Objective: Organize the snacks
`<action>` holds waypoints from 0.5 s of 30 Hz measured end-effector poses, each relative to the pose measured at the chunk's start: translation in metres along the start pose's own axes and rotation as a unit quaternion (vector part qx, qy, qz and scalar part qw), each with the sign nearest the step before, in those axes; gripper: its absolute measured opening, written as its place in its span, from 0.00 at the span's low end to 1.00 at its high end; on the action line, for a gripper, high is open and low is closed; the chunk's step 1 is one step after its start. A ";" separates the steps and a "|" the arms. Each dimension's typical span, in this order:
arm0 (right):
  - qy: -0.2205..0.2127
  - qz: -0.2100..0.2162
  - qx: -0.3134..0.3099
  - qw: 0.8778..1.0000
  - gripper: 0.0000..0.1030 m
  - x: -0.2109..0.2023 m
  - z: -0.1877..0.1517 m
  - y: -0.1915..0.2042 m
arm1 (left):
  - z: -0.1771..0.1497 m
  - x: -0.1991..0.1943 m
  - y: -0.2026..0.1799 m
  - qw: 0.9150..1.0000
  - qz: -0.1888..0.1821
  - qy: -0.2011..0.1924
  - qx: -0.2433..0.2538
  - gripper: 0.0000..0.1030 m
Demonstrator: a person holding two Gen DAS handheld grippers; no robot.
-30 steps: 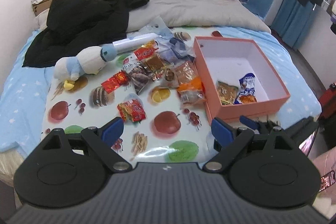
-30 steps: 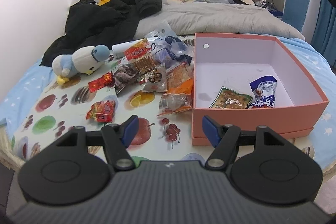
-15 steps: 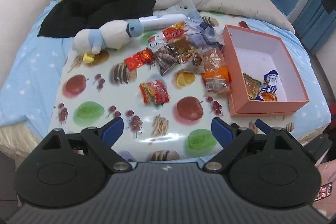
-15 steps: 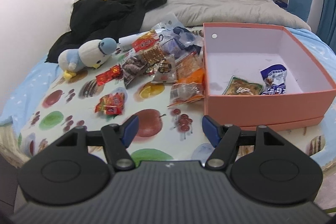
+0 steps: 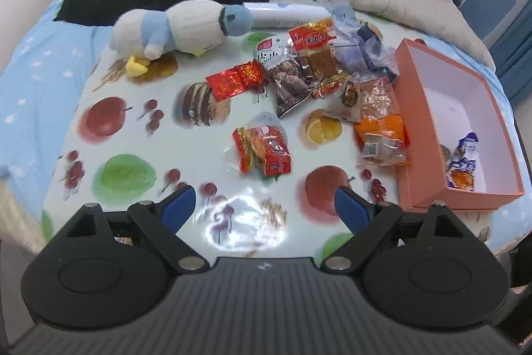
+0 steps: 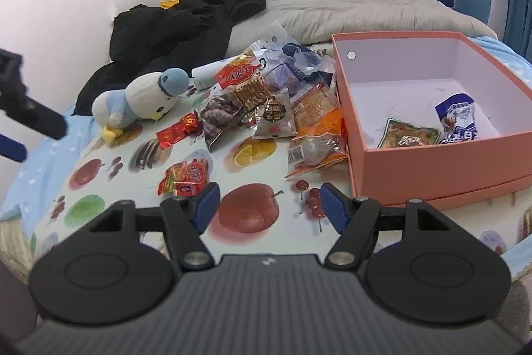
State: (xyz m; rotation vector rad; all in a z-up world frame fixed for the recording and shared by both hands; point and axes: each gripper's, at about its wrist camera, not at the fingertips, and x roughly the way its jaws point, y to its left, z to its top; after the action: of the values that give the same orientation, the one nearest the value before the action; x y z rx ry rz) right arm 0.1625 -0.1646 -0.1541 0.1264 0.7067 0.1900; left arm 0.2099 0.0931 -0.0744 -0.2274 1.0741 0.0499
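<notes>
Several snack packets lie in a heap on a fruit-print cloth (image 5: 126, 135) on the bed. A red packet (image 5: 262, 152) lies apart, nearest my left gripper (image 5: 262, 208), which is open and empty above the cloth. It also shows in the right wrist view (image 6: 186, 175). An orange packet (image 5: 382, 138) lies against the pink box (image 5: 419, 108). The box (image 6: 442, 162) holds a green packet (image 6: 410, 135) and a blue-white packet (image 6: 457, 118). My right gripper (image 6: 267, 205) is open and empty, near the box's front left corner.
A blue and white plush bird (image 5: 179, 25) lies at the cloth's far left. A white tube (image 5: 286, 14) lies behind the heap. A black coat (image 6: 186, 19) and grey duvet (image 6: 359, 12) cover the bed behind. The left gripper's tip (image 6: 20, 115) shows at the left edge.
My left gripper has moved forward and down toward the snacks, tilting over the cloth. My right gripper has shifted slightly left and closer to the cloth. Both stay open.
</notes>
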 end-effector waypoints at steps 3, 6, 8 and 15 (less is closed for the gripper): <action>0.007 -0.005 0.003 1.000 0.66 0.014 0.000 0.004 | 0.003 0.034 0.012 1.000 -0.005 0.013 -0.014 0.90; 0.012 -0.010 0.010 1.000 0.66 0.029 0.001 0.005 | 0.006 0.068 0.024 1.000 -0.005 0.020 -0.024 0.90; 0.020 -0.013 0.013 1.000 0.66 0.040 0.001 0.004 | 0.005 0.089 0.031 0.999 -0.012 0.028 -0.030 0.90; 0.041 -0.041 0.005 0.998 0.66 0.087 -0.007 0.006 | 0.004 0.153 0.056 0.996 -0.044 0.036 -0.072 0.90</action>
State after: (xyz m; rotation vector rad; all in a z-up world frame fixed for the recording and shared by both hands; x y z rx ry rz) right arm 0.2216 -0.1392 -0.2128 0.0994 0.7929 0.1145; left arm 0.2777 0.1378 -0.2155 -0.4097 1.1314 0.0402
